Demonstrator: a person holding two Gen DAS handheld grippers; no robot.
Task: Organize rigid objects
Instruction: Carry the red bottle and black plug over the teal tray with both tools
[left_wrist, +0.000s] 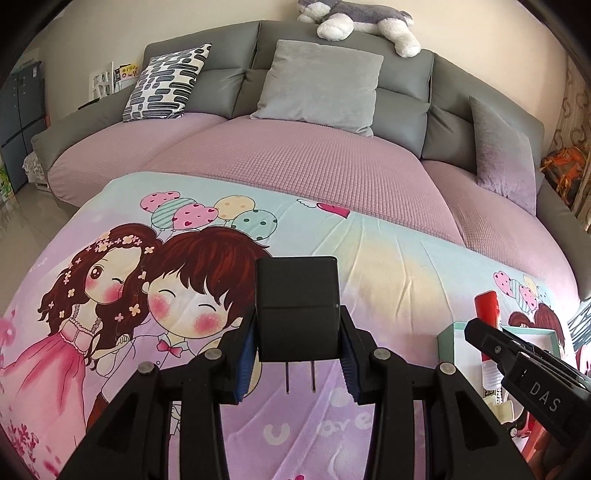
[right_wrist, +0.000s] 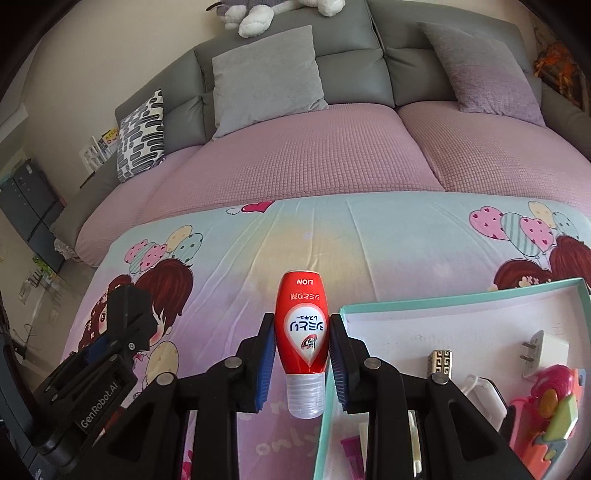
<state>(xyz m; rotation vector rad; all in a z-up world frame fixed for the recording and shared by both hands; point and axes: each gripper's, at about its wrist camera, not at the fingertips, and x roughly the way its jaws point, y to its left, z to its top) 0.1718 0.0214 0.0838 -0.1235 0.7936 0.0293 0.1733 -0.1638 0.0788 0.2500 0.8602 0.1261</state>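
Black charger (left_wrist: 297, 308) in left claw (left_wrist: 297, 354)

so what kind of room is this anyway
Most likely a home living room: a grey sofa with throw pillows, a plush dog on its backrest, and a cartoon-print cloth spread in front as the work surface.
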